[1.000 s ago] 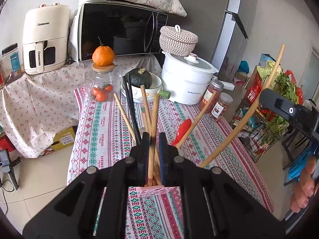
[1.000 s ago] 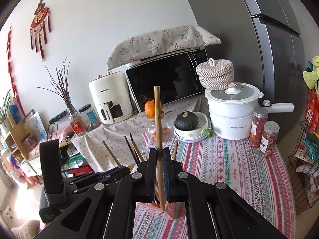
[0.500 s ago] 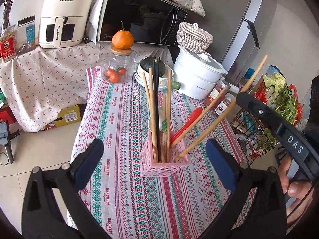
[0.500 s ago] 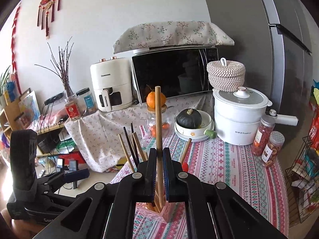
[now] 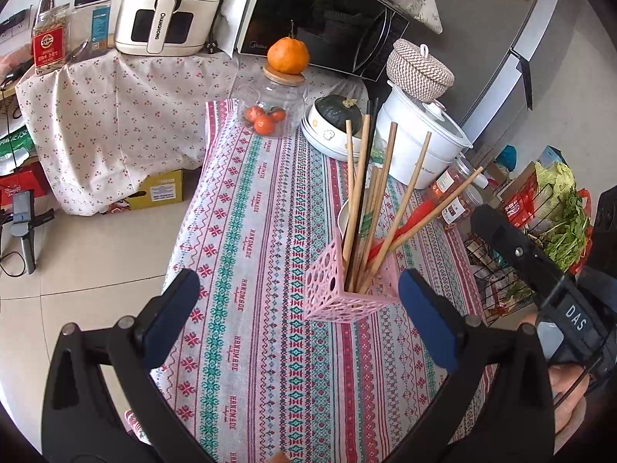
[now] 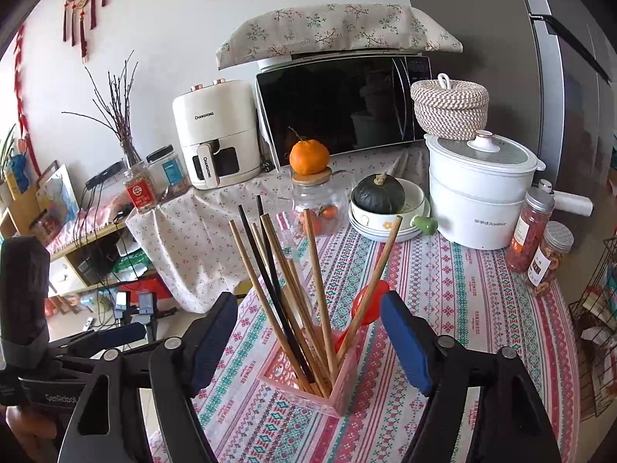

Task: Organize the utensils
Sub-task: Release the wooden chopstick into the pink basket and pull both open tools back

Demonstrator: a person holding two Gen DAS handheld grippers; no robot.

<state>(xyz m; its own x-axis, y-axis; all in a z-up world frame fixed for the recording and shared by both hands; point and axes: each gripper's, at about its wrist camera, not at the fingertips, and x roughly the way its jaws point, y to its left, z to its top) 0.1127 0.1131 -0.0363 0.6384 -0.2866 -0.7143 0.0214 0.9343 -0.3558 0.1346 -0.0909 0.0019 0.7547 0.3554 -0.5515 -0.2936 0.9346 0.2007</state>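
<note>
On the table (image 5: 270,347), at 12 o'clock from both tongs: pink holder (image 5: 339,289) full of chopsticks (image 5: 362,200) | left tongs (image 5: 297,316) wide open, empty | right tongs (image 6: 308,332) just opened, empty, sticks between | risk: I bump sticks, light holder tips.

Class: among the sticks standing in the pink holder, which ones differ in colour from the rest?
The two black chopsticks in the pink holder; all the others are light brown wood.

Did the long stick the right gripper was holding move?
Yes. The stick now leans in the pink holder; the right gripper has just been opening, jaws empty.
</note>
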